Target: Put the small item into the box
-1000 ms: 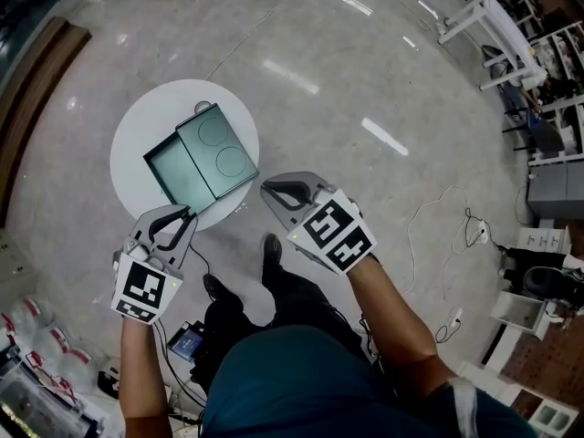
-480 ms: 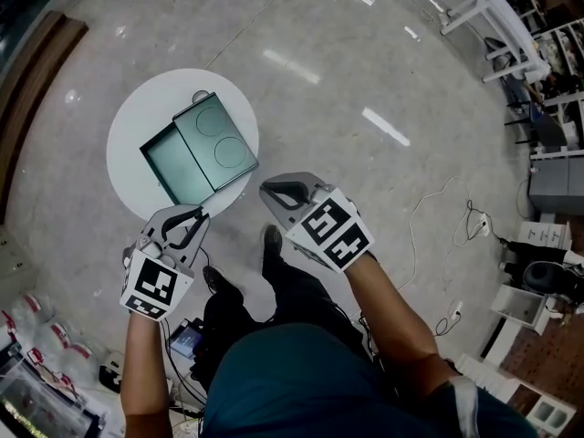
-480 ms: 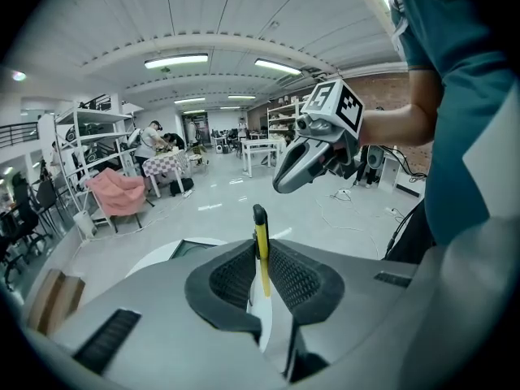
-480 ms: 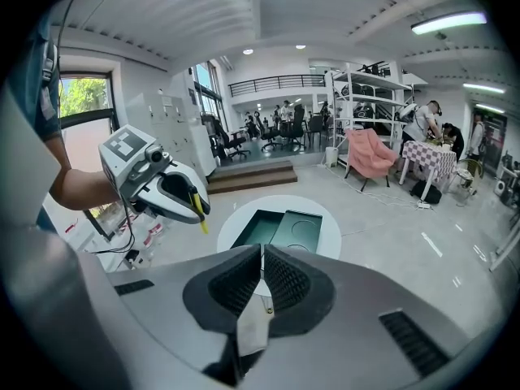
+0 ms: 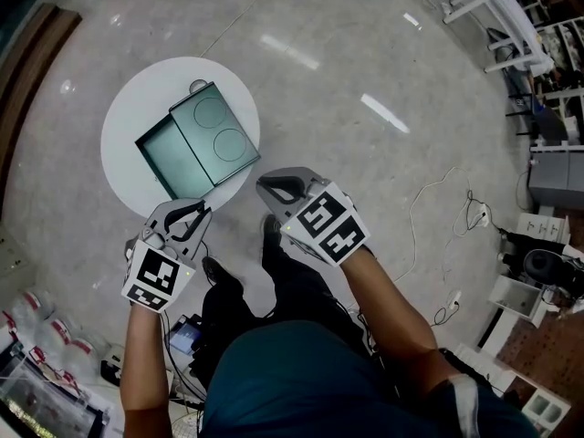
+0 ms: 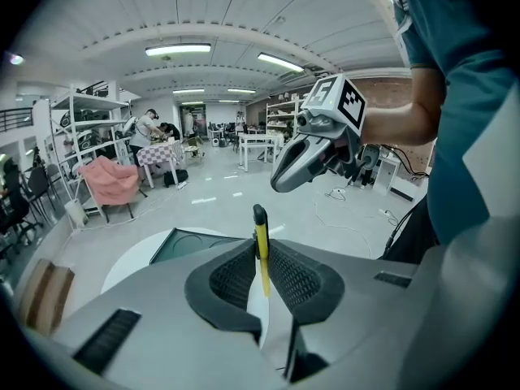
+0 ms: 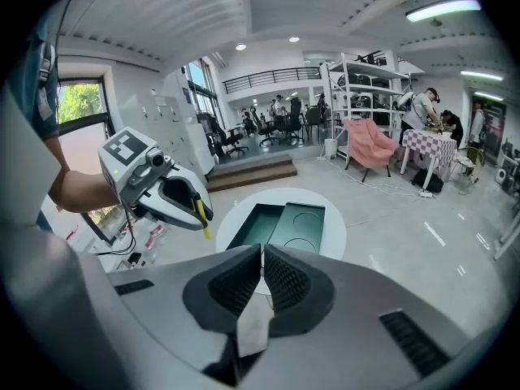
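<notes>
A dark green box [image 5: 160, 159] lies open on a round white table [image 5: 128, 117], its lid [image 5: 219, 135] folded out to the right. My left gripper [image 5: 193, 213] hovers just off the table's near edge, shut on a thin yellow item with a black tip [image 6: 261, 250]. The right gripper view shows that item [image 7: 200, 212] sticking out of the left gripper [image 7: 183, 201]. My right gripper [image 5: 274, 188] is held over the floor to the right of the table, shut with nothing between its jaws [image 7: 262, 254]. The box [image 7: 280, 226] lies ahead of it.
The person's legs and shoes [image 5: 271, 249] are below the grippers. Cables [image 5: 429, 217] trail over the floor at the right. Shelving [image 7: 366, 96], a chair draped in pink [image 7: 370, 153] and people at a far table [image 7: 435, 128] stand beyond the table. A wooden step [image 5: 27, 71] lies at the left.
My left gripper has edged up and right toward the table's near rim with the yellow item still in it. The right gripper has barely moved.
</notes>
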Demonstrator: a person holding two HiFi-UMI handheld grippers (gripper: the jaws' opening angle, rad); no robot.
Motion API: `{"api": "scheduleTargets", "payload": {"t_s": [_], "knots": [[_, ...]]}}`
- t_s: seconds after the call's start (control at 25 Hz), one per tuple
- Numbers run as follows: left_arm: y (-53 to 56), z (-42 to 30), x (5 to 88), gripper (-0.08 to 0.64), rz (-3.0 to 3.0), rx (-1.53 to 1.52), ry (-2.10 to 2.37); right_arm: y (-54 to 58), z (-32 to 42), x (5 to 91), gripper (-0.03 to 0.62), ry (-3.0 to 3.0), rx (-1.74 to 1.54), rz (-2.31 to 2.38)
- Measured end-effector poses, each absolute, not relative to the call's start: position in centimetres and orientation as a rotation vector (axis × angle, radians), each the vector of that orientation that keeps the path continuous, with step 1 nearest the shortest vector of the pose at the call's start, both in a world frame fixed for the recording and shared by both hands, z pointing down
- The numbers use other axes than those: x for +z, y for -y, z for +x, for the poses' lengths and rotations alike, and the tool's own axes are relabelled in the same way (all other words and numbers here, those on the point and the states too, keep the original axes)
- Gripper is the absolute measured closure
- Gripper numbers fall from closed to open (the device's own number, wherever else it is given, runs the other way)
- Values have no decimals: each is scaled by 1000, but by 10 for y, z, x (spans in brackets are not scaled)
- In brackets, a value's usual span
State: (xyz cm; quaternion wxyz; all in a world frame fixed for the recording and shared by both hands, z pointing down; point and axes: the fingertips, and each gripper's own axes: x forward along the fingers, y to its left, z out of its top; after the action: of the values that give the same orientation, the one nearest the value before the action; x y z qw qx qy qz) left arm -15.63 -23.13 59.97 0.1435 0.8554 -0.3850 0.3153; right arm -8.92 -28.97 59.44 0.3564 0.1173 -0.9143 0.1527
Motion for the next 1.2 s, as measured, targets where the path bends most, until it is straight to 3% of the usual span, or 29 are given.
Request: {"api": "scheduleTargets", "payload": {"t_s": [1.2], "knots": [[274,-243,676,499,2348,875,1158,337,-167,635,552,2345,361,277]]}}
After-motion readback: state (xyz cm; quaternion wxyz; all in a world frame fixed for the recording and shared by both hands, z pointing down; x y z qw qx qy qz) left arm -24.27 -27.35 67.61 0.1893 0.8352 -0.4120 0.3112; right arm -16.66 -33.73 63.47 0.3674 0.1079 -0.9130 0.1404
